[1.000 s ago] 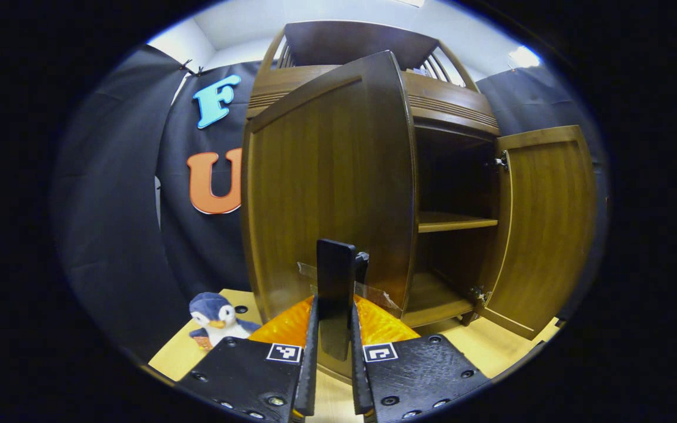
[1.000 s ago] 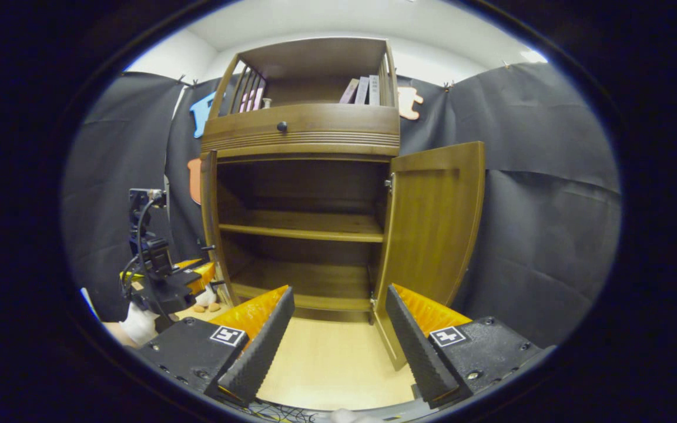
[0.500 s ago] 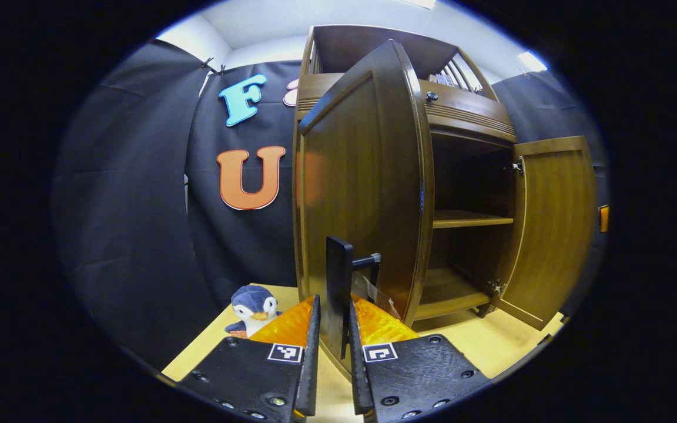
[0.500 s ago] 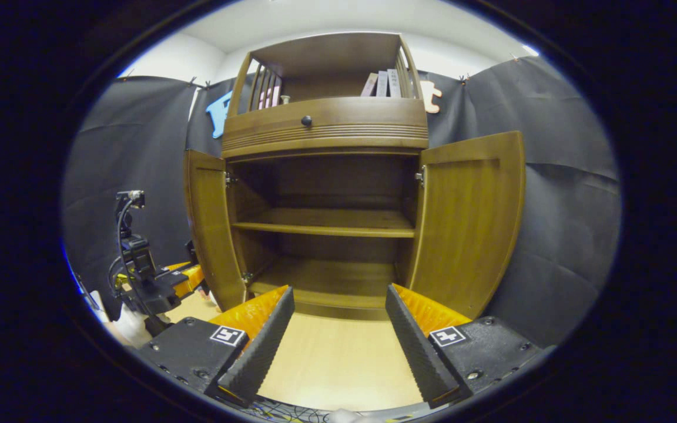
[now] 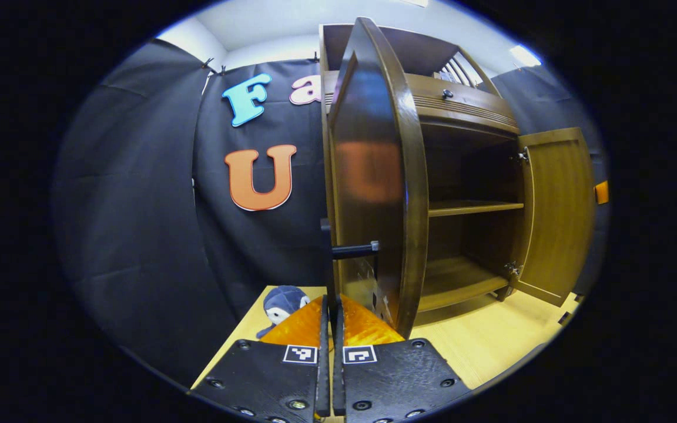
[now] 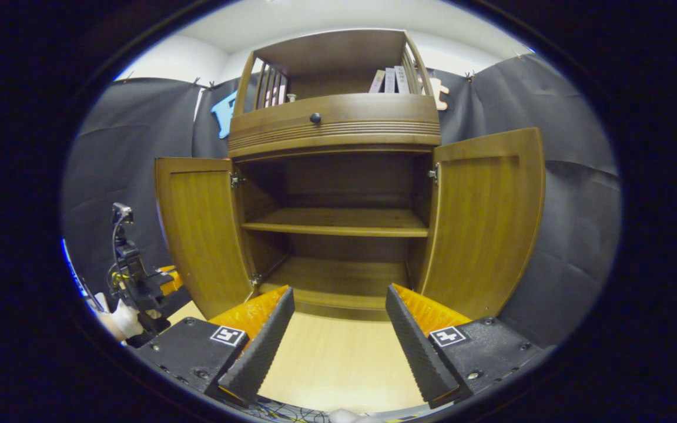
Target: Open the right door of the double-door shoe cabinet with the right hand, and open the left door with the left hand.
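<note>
Here, taking the shoe cabinet as the landmark, left to right:

Penguin toy: soft plush with a dark blue head, on the pale wooden floor left of the cabinet, half hidden behind the left gripper's fingers.

Left gripper: fingers drawn nearly together on the flat dark bar handle of the left door. Both press on it. In the right gripper view it sits low, left of the cabinet, held by a gloved hand.

Left door: glossy brown wood with a bowed, rounded edge, seen almost edge-on from the left gripper view. From the right gripper view it stands wide open, its grained inner panel facing out.

Shoe cabinet: dark wood with a ribbed drawer front, a round knob and a slatted top rail. One flat shelf crosses the open inside.

Right door: open wide, with a framed, grained inner panel.

Right gripper: fingers spread wide with nothing between them, ridged inner faces, low in front of the cabinet's open middle.

Change: half a second ago the left door stood at a narrower angle; it has swung further out, and the left gripper's fingers look closer together on the handle. The right gripper's spread is the same.
</note>
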{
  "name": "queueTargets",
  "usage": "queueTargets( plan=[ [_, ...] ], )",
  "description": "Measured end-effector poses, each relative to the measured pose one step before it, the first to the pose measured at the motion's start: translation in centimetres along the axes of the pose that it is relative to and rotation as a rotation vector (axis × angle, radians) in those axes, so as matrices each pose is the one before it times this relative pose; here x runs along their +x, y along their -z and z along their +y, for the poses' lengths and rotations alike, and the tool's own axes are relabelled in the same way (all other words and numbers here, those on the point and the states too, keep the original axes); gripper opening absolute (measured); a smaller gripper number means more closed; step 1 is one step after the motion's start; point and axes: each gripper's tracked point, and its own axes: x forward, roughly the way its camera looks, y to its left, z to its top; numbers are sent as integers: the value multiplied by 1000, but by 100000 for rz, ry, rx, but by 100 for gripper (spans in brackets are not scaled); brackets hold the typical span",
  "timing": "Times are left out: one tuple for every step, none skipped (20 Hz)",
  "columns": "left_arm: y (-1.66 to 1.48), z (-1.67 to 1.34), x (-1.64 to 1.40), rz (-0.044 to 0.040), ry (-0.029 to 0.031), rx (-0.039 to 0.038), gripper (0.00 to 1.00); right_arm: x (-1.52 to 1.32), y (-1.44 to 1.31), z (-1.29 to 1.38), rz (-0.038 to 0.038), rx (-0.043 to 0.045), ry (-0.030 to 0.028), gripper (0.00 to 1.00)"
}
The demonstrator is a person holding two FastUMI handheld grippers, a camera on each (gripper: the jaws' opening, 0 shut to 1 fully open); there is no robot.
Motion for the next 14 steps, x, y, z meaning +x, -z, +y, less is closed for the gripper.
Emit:
queueTargets(
  plan=[
    [31,428,-32,227,1376,-233,2,148,18,96,296,-123,-74,99],
    [13,252,-51,-224,1652,-505,2,154,70,112,368,-216,-235,99],
    [-121,327,-50,-832,857,9,2,128,69,94,145,-166,-124,99],
    [26,285,46,-609,1333,-135,2,95,-64,95,29,-183,-50,99],
    [10,417,-11,-460,853,-896,2,114,-96,71,164,-252,-227,99],
    [52,346,-12,-430,1103,-563,2,88,16,121,126,-300,-165,99],
    [2,352,75,-873,1377,-842,2,67,8,73,-27,-242,-108,99],
    [-15,319,14,-185,1542,-335,2,156,-54,96,124,-256,-144,99],
    [-22,475,110,-49,1349,58,2,74,43,60,57,-122,-109,99],
    [137,432,-113,546,1798,-221,2,-23,10,181,1,-98,-289,99],
    [-42,366,-4,416,1301,-345,3,57,-84,180,138,-248,-182,99],
    [175,243,64,1113,1157,-32,13,-42,35,130,52,-341,-318,99],
    [2,217,89,468,1278,-3,5,-72,143,116,-54,-291,-121,99],
    [8,-18,3,966,397,-124,5,36,72,91,149,-157,-28,99]
  ],
)
